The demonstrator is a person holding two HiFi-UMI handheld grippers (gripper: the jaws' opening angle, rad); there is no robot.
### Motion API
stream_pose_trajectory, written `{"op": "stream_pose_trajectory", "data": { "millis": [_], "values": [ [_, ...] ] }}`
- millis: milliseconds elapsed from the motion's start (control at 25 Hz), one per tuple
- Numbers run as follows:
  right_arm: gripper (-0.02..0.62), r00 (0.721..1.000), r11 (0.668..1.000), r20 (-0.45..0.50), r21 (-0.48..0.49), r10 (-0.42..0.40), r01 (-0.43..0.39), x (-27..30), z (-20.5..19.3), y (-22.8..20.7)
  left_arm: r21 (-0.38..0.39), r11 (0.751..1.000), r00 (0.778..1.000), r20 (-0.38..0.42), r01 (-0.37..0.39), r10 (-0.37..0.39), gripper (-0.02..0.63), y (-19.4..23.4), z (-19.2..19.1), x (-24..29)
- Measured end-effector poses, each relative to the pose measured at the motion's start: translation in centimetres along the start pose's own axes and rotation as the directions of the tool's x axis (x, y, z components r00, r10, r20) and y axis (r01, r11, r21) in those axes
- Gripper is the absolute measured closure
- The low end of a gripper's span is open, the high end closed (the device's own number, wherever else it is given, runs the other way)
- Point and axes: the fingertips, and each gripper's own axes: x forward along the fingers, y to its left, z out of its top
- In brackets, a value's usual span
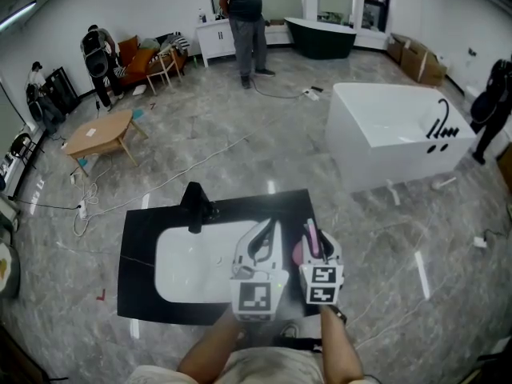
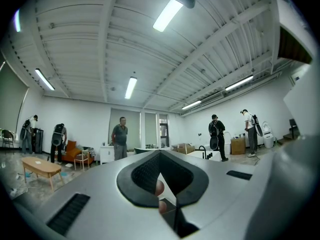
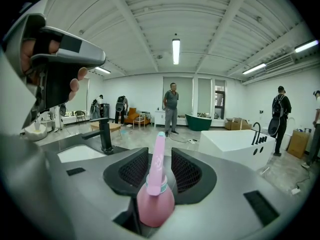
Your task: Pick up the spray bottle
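Right gripper [image 3: 160, 165]: jaws wide apart, pressing on nothing. A pink, bulb-bodied plastic spray bottle [image 3: 155, 201] stands between the ribbed black pads with a gap on each side. Left gripper [image 2: 160, 156]: jaw tips drawn together, nothing held.

Edges and room: in the head view both grippers sit low centre over a black rectangular countertop [image 1: 136, 246].
- The countertop's right edge runs just beside the right gripper, and its far edge lies just above the bottle.
- A white oval basin [image 1: 188, 266] takes up the counter's left-centre.
- A black upright faucet [image 1: 194, 205] stands at the basin's upper-left rim, apart from both grippers.
- Beyond the counter the grey marbled floor [image 1: 264, 142] lies open.
- A white rectangular bathtub [image 1: 392, 126] stands upper right, well apart.

View differences:
- The head view gives only a small pink patch of the bottle between the two grippers.
- The right gripper view shows the bulb at frame bottom, a teal collar and a long tapered nozzle. It also catches the left gripper at upper left with fingers [image 3: 76, 84] round it.
- The left gripper view looks out level at ceiling strip lights [image 2: 167, 14] and standing people [image 2: 120, 139].

Orientation: the bottle is upright, long axis near vertical. The nozzle points up, with its tip leaning slightly right in frame. The base is hidden.
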Motion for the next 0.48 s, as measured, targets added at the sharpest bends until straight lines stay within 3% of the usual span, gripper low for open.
{"op": "stream_pose_trajectory", "data": {
  "millis": [120,200,480],
  "values": [
    [0.450,1.000,1.000,-0.003,-0.009,-0.002,0.002,0.13,-0.25,0.15,-0.002,1.000,1.000,0.005,-0.003,0.003,0.604,0.12,0.03,-0.01],
    [0.492,1.000,1.000,-0.003,-0.015,-0.009,0.008,0.11,-0.42,0.23,-0.008,1.000,1.000,0.005,-0.006,0.006,0.604,0.20,-0.02,-0.09],
    [0.501,1.000,1.000,0.000,-0.022,-0.015,0.015,0.04,-0.31,0.14,-0.001,1.000,1.000,-0.012,-0.007,0.007,0.604,0.28,-0.14,-0.21]
  ]
}}
